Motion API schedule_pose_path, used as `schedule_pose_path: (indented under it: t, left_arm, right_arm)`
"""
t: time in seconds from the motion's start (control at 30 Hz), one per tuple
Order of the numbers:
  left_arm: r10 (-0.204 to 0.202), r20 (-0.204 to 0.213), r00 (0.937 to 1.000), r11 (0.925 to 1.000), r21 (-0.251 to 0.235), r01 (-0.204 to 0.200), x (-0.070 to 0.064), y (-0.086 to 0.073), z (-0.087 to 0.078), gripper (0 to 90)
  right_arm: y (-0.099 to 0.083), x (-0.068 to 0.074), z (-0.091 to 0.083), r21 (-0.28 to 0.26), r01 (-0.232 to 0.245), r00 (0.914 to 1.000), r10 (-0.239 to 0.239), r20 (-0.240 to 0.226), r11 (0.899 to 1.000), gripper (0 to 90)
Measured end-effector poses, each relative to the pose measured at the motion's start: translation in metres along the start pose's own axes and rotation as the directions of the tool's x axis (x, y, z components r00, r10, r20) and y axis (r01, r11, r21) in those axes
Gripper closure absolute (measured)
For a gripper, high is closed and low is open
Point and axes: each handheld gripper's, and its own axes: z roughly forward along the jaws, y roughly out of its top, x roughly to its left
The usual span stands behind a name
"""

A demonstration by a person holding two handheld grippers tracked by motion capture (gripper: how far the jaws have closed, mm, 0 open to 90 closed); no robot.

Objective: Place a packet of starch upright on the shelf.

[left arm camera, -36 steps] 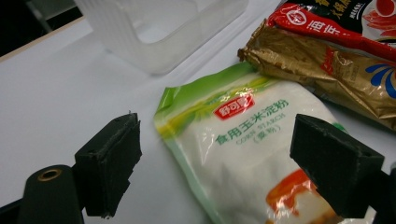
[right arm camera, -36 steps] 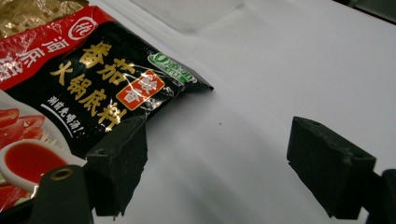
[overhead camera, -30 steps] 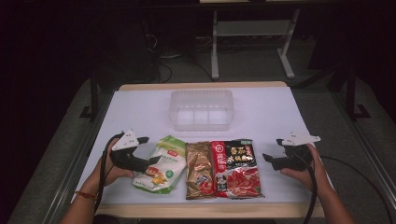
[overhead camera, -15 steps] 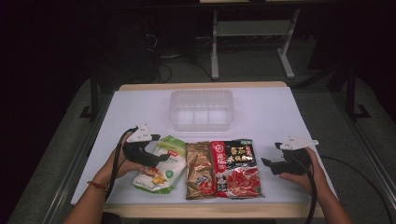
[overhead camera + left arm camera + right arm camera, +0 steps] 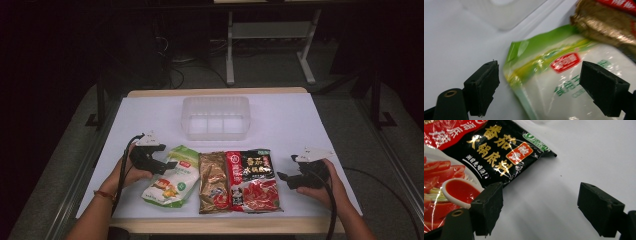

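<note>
Our left tongs [image 5: 539, 87] gape wide over the top corner of the green pouch [image 5: 564, 82], which lies flat near the bench's [image 5: 150, 115] front-left corner. Our right tongs [image 5: 540, 207] stand equally wide just beside the red-and-black packet [image 5: 474, 162], near the front edge. A gold packet [image 5: 213, 181] lies between them; a clear tub [image 5: 216, 118] sits toward the far edge.
</note>
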Motion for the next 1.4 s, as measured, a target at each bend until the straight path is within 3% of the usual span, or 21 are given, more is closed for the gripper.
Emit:
schedule_pose_path:
  t: [0.13,0.3,0.33,0.37,0.4,0.43,0.73,0.87,0.97,1.2,1.23,1.27,1.4]
  left_arm:
    - [-0.013,0.033,0.9994,0.9996,0.026,0.012,0.002,-0.005,0.004,15.7]
    - [-0.067,0.062,0.9958,0.9974,0.029,0.066,0.006,-0.008,0.007,14.9]
    - [-0.1,0.084,0.9914,0.9946,0.038,0.097,0.007,-0.01,0.007,14.9]
    - [-0.1,0.084,0.9914,0.9946,0.038,0.097,0.007,-0.01,0.007,14.9]
    - [-0.136,0.126,0.9826,0.9902,0.048,0.131,0.008,-0.012,0.007,14.9]
    - [-0.145,0.132,0.9806,0.9891,0.046,0.14,0.008,-0.012,0.007,14.7]
    - [-0.152,0.147,0.9774,0.9874,0.066,0.144,0.002,-0.013,0.006,13.7]
    - [-0.185,0.176,0.9669,0.9821,0.069,0.175,-0.002,-0.014,0.004,14.5]
    - [-0.185,0.187,0.9648,0.982,0.072,0.175,-0.003,-0.015,0.003,14.5]
    - [-0.192,0.216,0.9575,0.9809,0.074,0.18,-0.007,-0.016,0.001,27.5]
    - [-0.2,0.227,0.9532,0.9794,0.074,0.188,-0.007,-0.017,0.001,30.1]
    - [-0.2,0.227,0.9532,0.9794,0.074,0.188,-0.007,-0.017,0.001,35.1]
    - [-0.194,0.217,0.9568,0.9805,0.075,0.182,-0.009,-0.016,0.0,38.7]
  right_arm:
    - [0.0,0.002,0.001,0.007,0.009,0.9999,-0.009,-0.006,1.0,19.7]
    - [-0.001,0.0,0.002,0.012,0.007,1.0,-0.007,-0.003,1.0,19.7]
    - [-0.001,0.0,0.002,0.012,0.007,1.0,-0.007,-0.005,1.0,19.7]
    - [-0.001,0.0,0.002,0.012,0.007,1.0,-0.007,-0.005,1.0,19.7]
    - [-0.001,0.0,0.002,0.015,0.005,1.0,-0.005,-0.005,1.0,19.8]
    - [-0.001,0.0,0.003,0.016,0.006,1.0,-0.006,-0.005,1.0,19.8]
    - [-0.001,0.001,0.005,0.028,0.014,0.9999,-0.013,-0.01,1.0,20.4]
    - [-0.001,0.002,0.006,0.04,0.019,0.9994,-0.018,-0.031,0.999,21.4]
    - [-0.001,0.003,0.008,0.053,0.027,0.9988,-0.025,-0.042,0.998,21.8]
    - [0.0,0.002,0.009,0.052,0.016,0.9981,-0.013,-0.06,0.999,22.4]
    - [0.0,0.002,0.009,0.051,0.015,0.9981,-0.012,-0.061,0.999,22.4]
    - [0.0,0.002,0.009,0.051,0.014,0.9981,-0.011,-0.06,0.999,22.4]
    - [0.0,0.001,0.01,0.048,0.009,0.9977,-0.006,-0.067,0.999,22.5]
